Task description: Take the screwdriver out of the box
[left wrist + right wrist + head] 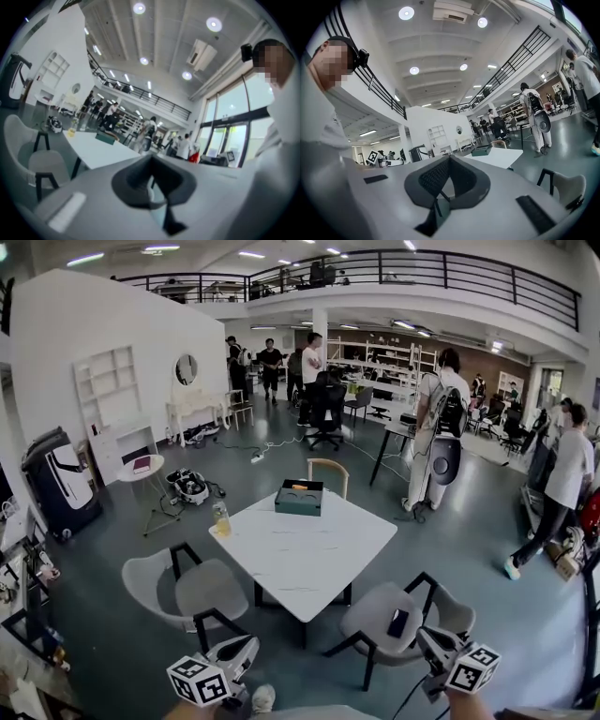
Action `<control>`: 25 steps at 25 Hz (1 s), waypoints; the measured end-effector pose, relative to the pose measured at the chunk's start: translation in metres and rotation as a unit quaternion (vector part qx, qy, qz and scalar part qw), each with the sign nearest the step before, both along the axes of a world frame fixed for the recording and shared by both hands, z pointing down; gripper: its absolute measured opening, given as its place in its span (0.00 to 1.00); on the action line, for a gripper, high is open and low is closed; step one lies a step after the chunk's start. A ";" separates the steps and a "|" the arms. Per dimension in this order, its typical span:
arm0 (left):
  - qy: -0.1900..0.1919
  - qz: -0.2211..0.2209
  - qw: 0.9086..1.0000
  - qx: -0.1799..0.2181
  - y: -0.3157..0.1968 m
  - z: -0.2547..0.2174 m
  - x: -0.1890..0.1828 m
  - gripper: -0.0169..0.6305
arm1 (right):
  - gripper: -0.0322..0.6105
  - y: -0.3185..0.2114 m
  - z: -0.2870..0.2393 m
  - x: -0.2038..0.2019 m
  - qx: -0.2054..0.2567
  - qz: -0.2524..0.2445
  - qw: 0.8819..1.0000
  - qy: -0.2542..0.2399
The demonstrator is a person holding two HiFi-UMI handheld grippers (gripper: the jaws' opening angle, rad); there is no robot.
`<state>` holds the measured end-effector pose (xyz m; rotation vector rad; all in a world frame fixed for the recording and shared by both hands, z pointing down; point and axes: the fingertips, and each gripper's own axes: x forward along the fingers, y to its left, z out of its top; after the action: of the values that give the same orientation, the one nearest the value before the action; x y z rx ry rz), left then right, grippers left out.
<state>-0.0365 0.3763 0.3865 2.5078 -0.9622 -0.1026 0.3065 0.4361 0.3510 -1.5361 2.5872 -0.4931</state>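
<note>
Screwdriver (298, 487) and surroundings. White bench (309, 563) stands ahead of you, with grey chairs (192, 592) at its near corners. The dark green box (299, 501) sits at the bench's far edge, the tool showing only as an orange streak inside it. Your left gripper (249, 649) and right gripper (427, 641), low and short of the bench, both have jaws closed together, holding nothing.

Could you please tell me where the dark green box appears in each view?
Head view: the dark green rectangular box, centre, at the table's far edge.
Left gripper view: the box, left of centre, small.
Right gripper view: the box, right of centre.
Shared landmark: the white table beneath it.
</note>
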 end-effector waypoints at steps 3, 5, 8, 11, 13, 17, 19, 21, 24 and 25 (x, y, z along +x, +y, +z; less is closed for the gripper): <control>0.009 0.009 1.000 0.001 -0.035 0.003 -0.006 0.03 | 0.05 -0.030 -0.002 -0.006 0.001 0.010 1.000 0.008; 0.015 0.017 1.000 0.002 -0.063 0.003 -0.011 0.03 | 0.05 -0.052 -0.005 -0.013 0.002 0.016 1.000 0.016; 0.024 0.031 0.999 0.004 -0.112 0.002 -0.022 0.03 | 0.05 -0.087 -0.007 -0.025 0.002 0.032 0.999 0.024; 0.032 0.049 0.998 0.004 -0.164 -0.003 -0.033 0.03 | 0.05 -0.129 -0.011 -0.036 -0.004 0.056 0.998 0.024; 0.031 0.063 0.998 0.006 -0.196 -0.007 -0.040 0.03 | 0.05 -0.156 -0.017 -0.046 -0.005 0.068 0.997 0.026; 0.027 0.078 0.997 0.009 -0.256 -0.013 -0.058 0.03 | 0.05 -0.209 -0.025 -0.065 -0.005 0.081 0.996 0.027; 0.029 0.081 0.996 0.008 -0.282 -0.015 -0.067 0.03 | 0.05 -0.232 -0.028 -0.073 -0.008 0.087 0.996 0.030; 0.031 0.086 0.996 0.007 -0.303 -0.015 -0.076 0.03 | 0.05 -0.251 -0.029 -0.080 -0.010 0.096 0.995 0.031; 0.029 0.091 0.995 0.003 -0.327 -0.007 -0.092 0.03 | 0.05 -0.274 -0.026 -0.088 -0.015 0.108 0.994 0.029; 0.028 0.091 0.995 0.001 -0.334 -0.004 -0.095 0.03 | 0.05 -0.281 -0.023 -0.088 -0.016 0.109 0.993 0.030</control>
<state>-0.1314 0.0418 0.3830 2.5673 -0.7071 -0.1162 0.2181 0.1549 0.3279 -1.8428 2.4233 -0.4752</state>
